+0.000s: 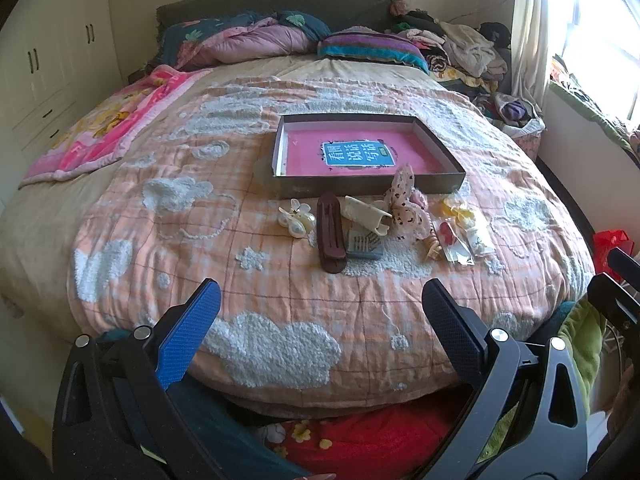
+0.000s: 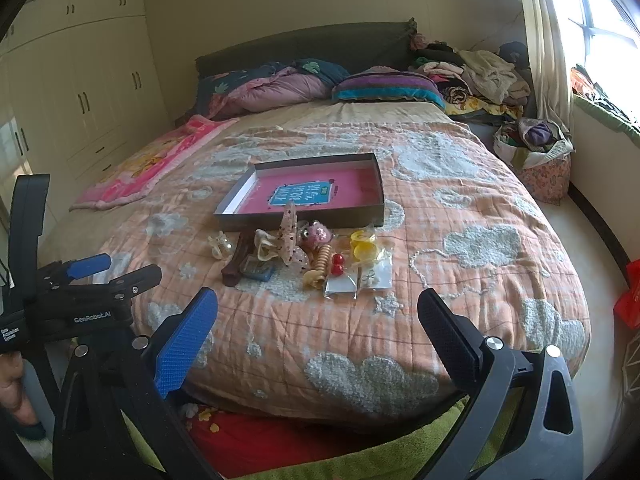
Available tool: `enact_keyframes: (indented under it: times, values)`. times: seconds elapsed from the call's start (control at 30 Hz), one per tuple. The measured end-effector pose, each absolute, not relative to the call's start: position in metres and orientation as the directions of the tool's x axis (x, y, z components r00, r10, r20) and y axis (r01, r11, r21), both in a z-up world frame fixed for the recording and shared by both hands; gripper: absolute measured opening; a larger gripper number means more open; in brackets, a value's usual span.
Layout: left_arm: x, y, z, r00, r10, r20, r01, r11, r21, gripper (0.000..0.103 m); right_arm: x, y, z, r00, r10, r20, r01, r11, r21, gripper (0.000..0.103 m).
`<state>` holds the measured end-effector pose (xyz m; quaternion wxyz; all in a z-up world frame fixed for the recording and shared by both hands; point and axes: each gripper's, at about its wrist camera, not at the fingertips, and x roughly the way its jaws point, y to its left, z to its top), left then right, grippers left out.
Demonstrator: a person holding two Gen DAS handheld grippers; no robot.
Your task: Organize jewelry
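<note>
**Both tools wide open above the foot of the bed, jewelry still on the quilt**

The left tool [image 1: 320, 320] hangs over the near edge of the bed [image 1: 48, 216] with its fingers spread as wide as they go and nothing between them. The right tool [image 2: 318, 328] is in the same state: fully apart, holding nothing, tilted down toward the quilt [image 2: 460, 280]. In the right wrist view the left tool also shows at the far left edge, gripped by a hand [image 2: 14, 384].

A shallow dark box [image 1: 280, 148] with a pink lining and a blue label lies in the middle of the quilt. Nothing from the pile is inside it. Just in front of its near wall the jewelry sits in a loose cluster: a pearl flower clip [image 1: 297, 218] at the left, a long brown hair clip [image 1: 331, 236], a cream claw clip [image 1: 366, 214], a small grey-blue comb [image 1: 364, 245], a spotted fabric bow [image 1: 406, 204], a yellow piece [image 1: 460, 210], and clear packets [image 1: 460, 250] at the right, one with red beads [image 2: 338, 263] on it.
</note>
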<state>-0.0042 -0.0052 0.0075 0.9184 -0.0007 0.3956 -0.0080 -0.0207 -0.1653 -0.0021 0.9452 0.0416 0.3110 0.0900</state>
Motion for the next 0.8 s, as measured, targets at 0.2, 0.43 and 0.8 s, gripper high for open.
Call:
enact_keyframes:
  times: [0.2, 0.43, 0.8]
  values:
    - [-0.0044, -0.0042, 0.008, 0.687, -0.018, -0.727, 0.015, 1.0, -0.011, 0.094, -0.0212, -0.1627, -0.0016, 0.791, 0.197, -0.579, -0.145, 0.98, 0.135, 0.099]
    - [-0.0042, -0.0043, 0.0093, 0.689, -0.019, -0.725, 0.014, 1.0, -0.012, 0.094, -0.0212, -0.1627, 0.0001, 0.791, 0.199, -0.579, -0.146, 0.98, 0.138, 0.099]
    - [-0.0039, -0.0038, 0.0102, 0.689, -0.023, -0.725, 0.017, 1.0, -0.016, 0.094, -0.0214, -0.1627, 0.0, 0.791, 0.2, -0.578, -0.146, 0.979, 0.139, 0.099]
